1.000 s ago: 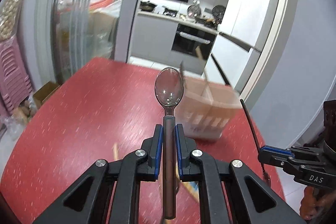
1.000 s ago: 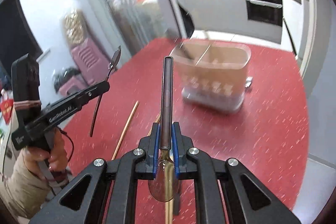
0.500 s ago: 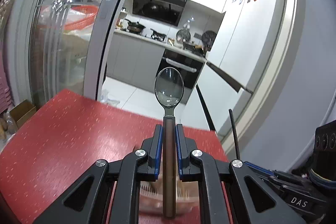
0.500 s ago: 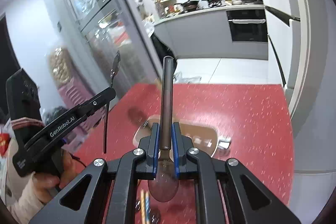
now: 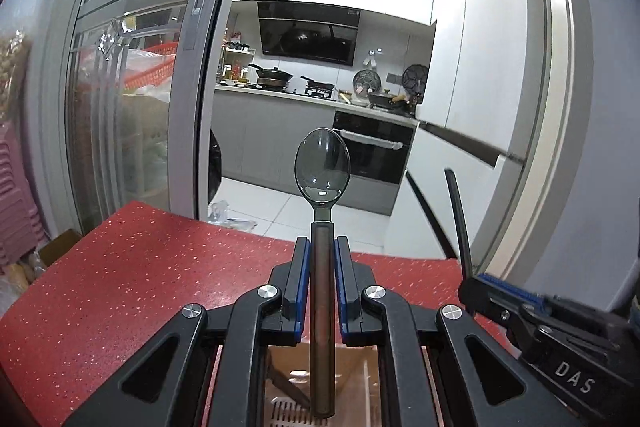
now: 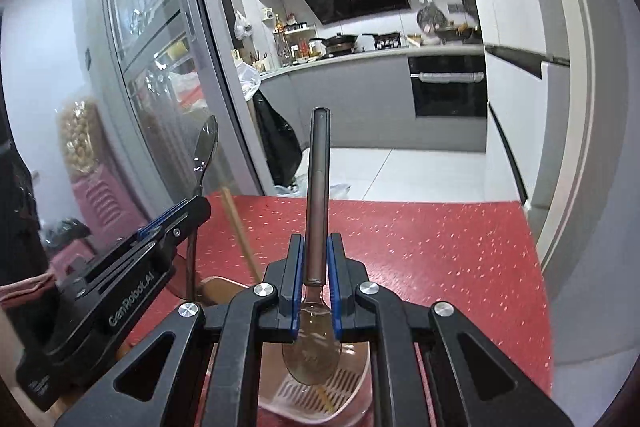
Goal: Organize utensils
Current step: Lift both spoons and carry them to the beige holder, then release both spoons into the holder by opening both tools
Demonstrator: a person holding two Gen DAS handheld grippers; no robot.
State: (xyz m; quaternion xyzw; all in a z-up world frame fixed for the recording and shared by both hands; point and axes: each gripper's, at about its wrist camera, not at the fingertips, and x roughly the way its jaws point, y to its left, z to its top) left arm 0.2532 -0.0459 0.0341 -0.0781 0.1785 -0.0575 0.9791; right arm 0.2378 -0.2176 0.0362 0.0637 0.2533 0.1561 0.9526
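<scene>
Two dark metal spoons: left gripper (image 5: 322, 259) clamps one (image 5: 322, 171), bowl at 12 o'clock; right gripper (image 6: 317, 259) clamps the other (image 6: 318, 183), bowl at 6 o'clock.

Both my wrist cams look forward along their fingers, tilted slightly down, close above the red table (image 5: 120, 287) and utensil holder (image 6: 344, 387). Each faces the kitchen doorway; they share table edge, oven (image 5: 372, 155), and each other's gripper

My left spoon (image 5: 322, 163) stands bowl-up at twelve o'clock; my right spoon (image 6: 316, 227) points handle-up. The holder (image 6: 344, 387) sits on the surface (image 5: 140, 267) below both, at six o'clock.
</scene>
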